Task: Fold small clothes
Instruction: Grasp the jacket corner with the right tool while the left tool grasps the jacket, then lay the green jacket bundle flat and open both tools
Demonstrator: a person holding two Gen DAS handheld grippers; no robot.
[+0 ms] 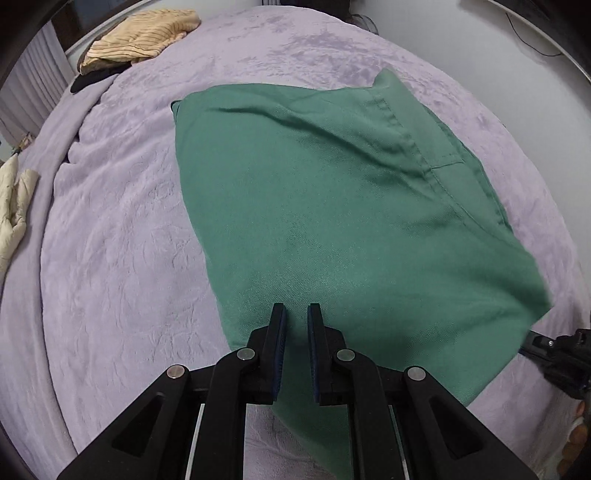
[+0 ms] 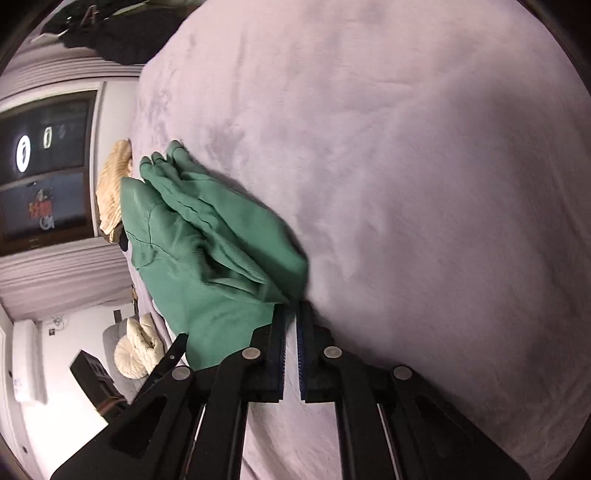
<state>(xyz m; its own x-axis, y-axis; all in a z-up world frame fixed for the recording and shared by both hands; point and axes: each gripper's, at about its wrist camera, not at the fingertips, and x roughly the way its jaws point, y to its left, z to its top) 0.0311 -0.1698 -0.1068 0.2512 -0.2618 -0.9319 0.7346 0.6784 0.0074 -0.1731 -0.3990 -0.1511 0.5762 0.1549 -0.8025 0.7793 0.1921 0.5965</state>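
You've got the green twill garment (image 1: 351, 221) lying mid-bed on the lilac fleece blanket (image 1: 110, 258), already doubled over, with its near edge lifted off the blanket. Your left gripper (image 1: 296, 317) is clamped on that near edge, fabric running between the pads, jaws almost together. Your right gripper (image 2: 291, 314) looks pinched on the garment's right-hand corner too, though the blur there makes it hard to swear to.

For the fold, I'd say keep both corners level and the edge taut between them, carry it over toward the garment's far edge, and line up with the stitched hem (image 1: 402, 136) before letting go. Uneven height will probably drag a diagonal crease in.

No containers anywhere. Beyond the garment's far left corner there's a tan ribbed knit piece (image 1: 144, 33), and off its left side a cream quilted item (image 1: 14, 206).
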